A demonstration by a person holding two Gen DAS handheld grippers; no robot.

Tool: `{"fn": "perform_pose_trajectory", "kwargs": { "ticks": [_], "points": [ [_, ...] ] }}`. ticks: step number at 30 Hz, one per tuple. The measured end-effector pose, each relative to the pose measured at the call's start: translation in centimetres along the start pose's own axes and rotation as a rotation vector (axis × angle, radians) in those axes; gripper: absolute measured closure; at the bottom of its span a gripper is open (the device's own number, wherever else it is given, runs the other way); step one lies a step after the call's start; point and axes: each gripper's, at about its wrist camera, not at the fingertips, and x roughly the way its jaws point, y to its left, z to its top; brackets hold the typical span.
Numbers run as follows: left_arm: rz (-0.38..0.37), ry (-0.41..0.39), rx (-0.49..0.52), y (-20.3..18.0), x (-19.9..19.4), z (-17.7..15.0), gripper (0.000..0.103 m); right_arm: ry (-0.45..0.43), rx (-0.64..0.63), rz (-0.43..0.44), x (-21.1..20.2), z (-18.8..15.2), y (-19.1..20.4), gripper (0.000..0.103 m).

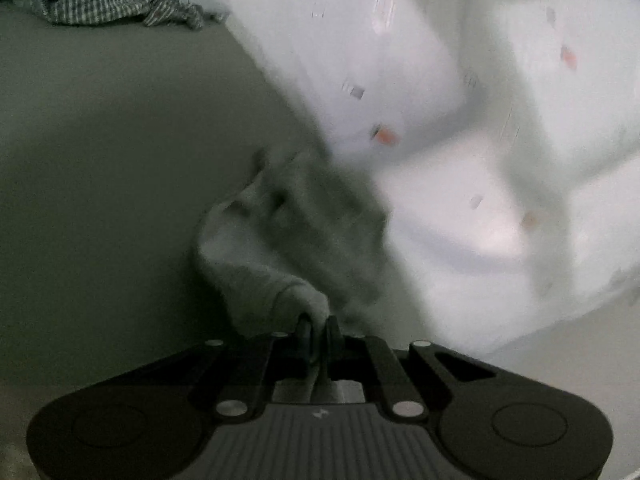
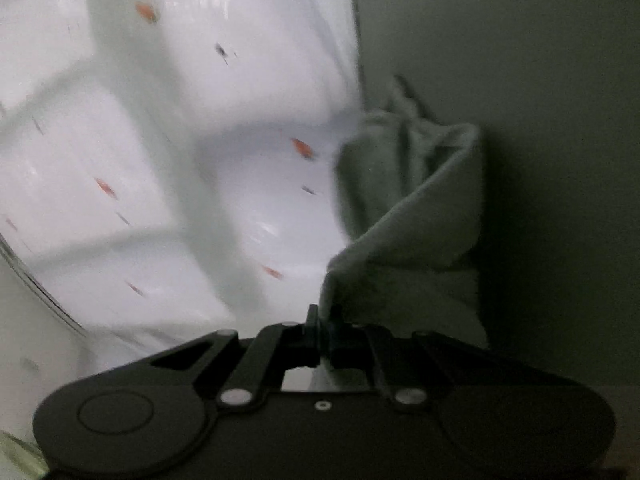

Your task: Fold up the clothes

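Gripping a fold of grey cloth [image 1: 304,240], the left hand-held gripper [image 1: 318,334] has its jaws clamped together on the fabric. The right hand-held gripper [image 2: 320,322] is likewise clamped on the same grey cloth [image 2: 416,216], which hangs bunched between the two above a dull green surface [image 1: 120,160]. Beside it lies blurred white sheeting with orange flecks [image 2: 168,140]. A checked garment [image 1: 116,0] lies crumpled well apart, far across the surface.
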Motion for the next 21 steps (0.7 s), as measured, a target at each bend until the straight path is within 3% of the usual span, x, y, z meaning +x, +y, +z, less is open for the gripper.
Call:
{"fn": "perform_pose_trajectory", "kwargs": {
  "ticks": [3,8,21],
  "points": [
    [-0.124,-0.075,-0.179,0.0,1.3,1.6,0.097,-0.056,0.063,0.091,0.9,0.8,-0.1,0.099],
    [-0.203,-0.115,-0.340,0.5,3.6,3.9,0.097,-0.107,0.089,0.127,2.7,2.4,0.1,0.099],
    [-0.206,-0.091,-0.286,-1.5,12.9,11.0,0.101,-0.202,0.100,0.106,10.6,8.9,1.3,0.099]
  ]
}}
